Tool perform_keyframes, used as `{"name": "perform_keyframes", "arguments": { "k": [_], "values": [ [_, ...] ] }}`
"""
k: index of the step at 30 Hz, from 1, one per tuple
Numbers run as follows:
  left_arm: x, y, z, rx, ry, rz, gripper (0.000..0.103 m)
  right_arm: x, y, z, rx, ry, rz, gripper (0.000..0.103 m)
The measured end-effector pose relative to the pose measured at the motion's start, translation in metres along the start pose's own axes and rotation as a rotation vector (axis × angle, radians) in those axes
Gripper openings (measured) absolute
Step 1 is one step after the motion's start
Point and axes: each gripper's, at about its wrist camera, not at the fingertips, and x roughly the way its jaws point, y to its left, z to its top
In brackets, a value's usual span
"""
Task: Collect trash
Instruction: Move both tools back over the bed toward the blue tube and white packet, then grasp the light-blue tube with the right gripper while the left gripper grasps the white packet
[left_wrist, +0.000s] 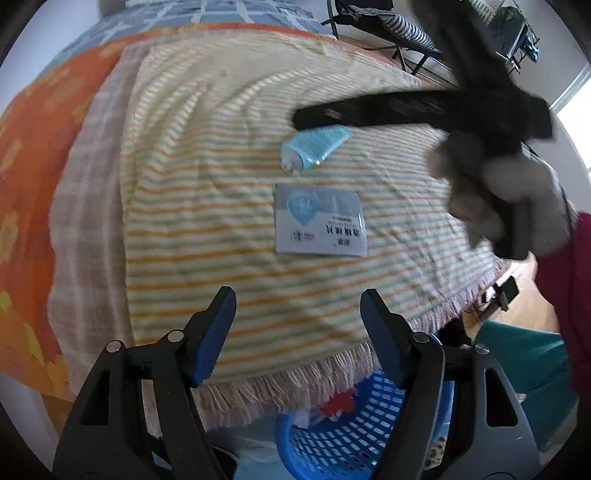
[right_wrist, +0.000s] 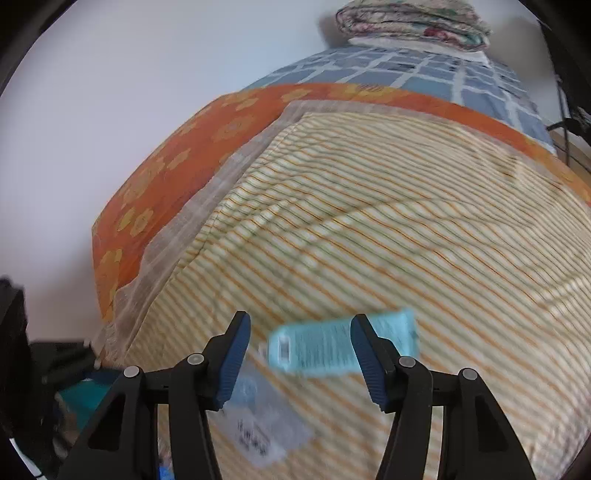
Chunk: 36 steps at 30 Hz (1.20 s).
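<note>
Soft, even daylight fills both views. In the left wrist view a window (left_wrist: 576, 107) to the right of the striped blanket (left_wrist: 221, 177) is blown out to pure white. Shadows on the blanket are faint and diffuse. The right tongs (left_wrist: 306, 120) and the gloved hand (left_wrist: 517, 192) reaching over the blanket are smeared by motion. The right wrist view is blurred throughout; the blue tube (right_wrist: 325, 347) and the print on the grey sachet (right_wrist: 258, 424) are unreadable. Fisheye bending bulges the blanket, and dark vignetting rings each frame.
</note>
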Motion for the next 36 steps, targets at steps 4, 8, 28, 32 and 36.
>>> {"name": "perform_keyframes", "arguments": {
  "k": [4, 8, 28, 32, 36],
  "values": [
    [0.003, -0.001, -0.001, -0.007, 0.008, -0.017, 0.067, 0.028, -0.006, 0.013, 0.028, 0.048, 0.02, 0.06],
    [0.002, -0.002, 0.005, -0.009, 0.0, -0.024, 0.066, 0.034, -0.014, 0.015, 0.031, 0.088, 0.051, 0.058],
    [0.025, -0.014, 0.013, 0.019, 0.035, -0.007, 0.051, 0.007, -0.003, -0.037, -0.117, 0.141, -0.071, 0.043],
    [0.029, -0.019, 0.023, 0.064, 0.019, 0.03, 0.05, 0.004, -0.019, -0.034, -0.054, 0.13, -0.124, 0.011],
    [0.037, -0.018, 0.051, 0.06, -0.007, 0.018, 0.05, -0.01, -0.042, -0.045, 0.053, 0.105, -0.125, 0.007]
  ]
}}
